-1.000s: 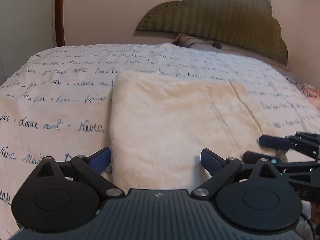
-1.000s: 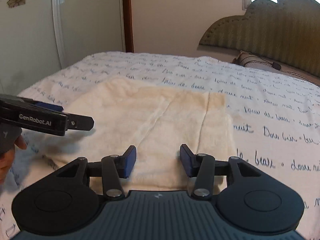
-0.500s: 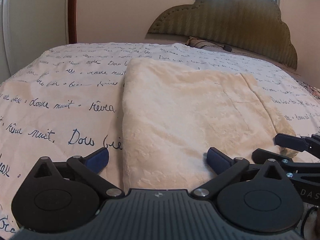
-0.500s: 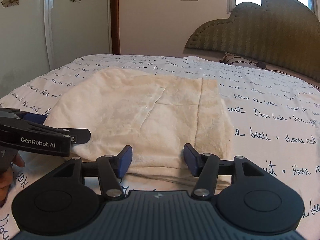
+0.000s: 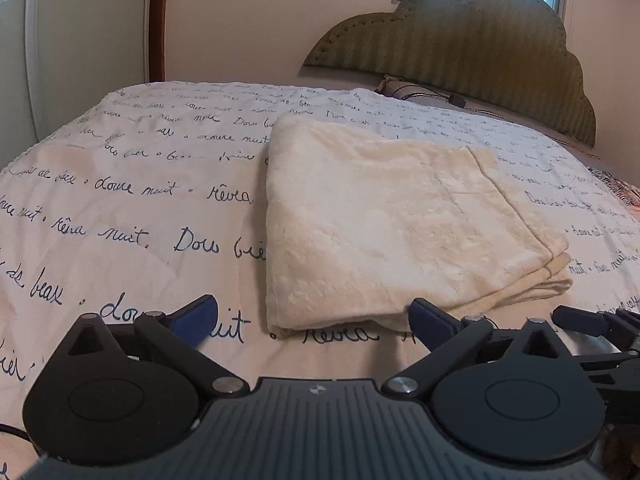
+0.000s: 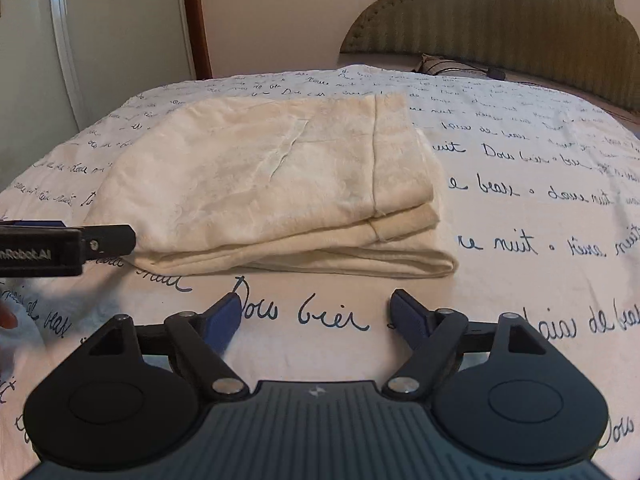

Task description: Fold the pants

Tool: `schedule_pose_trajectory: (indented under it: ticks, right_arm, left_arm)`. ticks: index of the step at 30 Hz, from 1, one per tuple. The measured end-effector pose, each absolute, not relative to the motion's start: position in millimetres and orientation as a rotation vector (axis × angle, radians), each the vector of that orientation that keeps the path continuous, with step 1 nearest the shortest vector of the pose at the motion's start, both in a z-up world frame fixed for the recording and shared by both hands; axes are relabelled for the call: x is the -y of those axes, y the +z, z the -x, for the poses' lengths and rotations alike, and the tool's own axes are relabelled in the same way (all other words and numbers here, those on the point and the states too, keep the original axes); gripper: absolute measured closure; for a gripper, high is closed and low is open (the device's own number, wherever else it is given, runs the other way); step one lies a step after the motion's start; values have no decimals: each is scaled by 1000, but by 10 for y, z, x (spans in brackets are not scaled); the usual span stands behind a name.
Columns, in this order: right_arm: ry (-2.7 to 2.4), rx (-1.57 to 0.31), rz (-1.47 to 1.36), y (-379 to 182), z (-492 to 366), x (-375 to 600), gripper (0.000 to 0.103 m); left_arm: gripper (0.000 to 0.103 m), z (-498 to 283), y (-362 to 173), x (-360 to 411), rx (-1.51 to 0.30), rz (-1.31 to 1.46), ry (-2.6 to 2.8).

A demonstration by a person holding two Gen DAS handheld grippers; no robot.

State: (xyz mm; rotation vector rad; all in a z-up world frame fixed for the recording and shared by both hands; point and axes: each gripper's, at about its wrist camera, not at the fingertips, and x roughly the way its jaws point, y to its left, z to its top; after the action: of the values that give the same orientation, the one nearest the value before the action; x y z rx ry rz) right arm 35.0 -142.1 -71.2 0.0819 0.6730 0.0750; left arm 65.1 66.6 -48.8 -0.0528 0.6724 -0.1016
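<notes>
Both hand-held grippers [image 5: 312, 320] [image 6: 316, 312] now back, spread, off plush cream folded pants [image 6: 280, 184].

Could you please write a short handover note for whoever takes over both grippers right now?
Left gripper: open, empty, just short of the pants' near edge.
Right gripper: jaws have just been opening, nothing between them, over bare bedspread.
Pants: cream, folded into a layered rectangle, lying flat on the bedspread, touched by neither gripper.
Done: the folds appear complete.
Left: perhaps square up the offset layers at the near right corner, then withdraw.
</notes>
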Motion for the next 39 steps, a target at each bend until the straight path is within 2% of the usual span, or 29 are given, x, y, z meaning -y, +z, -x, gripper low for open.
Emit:
schedule_pose_trajectory:
  ticks: [1,2,8,17,39]
  right_arm:
    - [79,-663,-86,-716,-319,1420,4]
    - [83,-662,-83,-722,-302,1408,0]
    - [56,-674,7,-763,-293,1269,0]
    - [17,-713,-14,-718,-213,1256,0]
    - [13,-665,-37,-780,-76,1270,0]
  left_arm:
    - [0,-601,-486,-661,-666,41,-104]
    - [0,-550,-491,-655,-660,31,-107]
    - [0,-450,-624,-557,-689,-27,-92]
    - [0,-424,-654,-593,-701,22,-67]
    - [0,-402,-755,-516,-678,-38,-50]
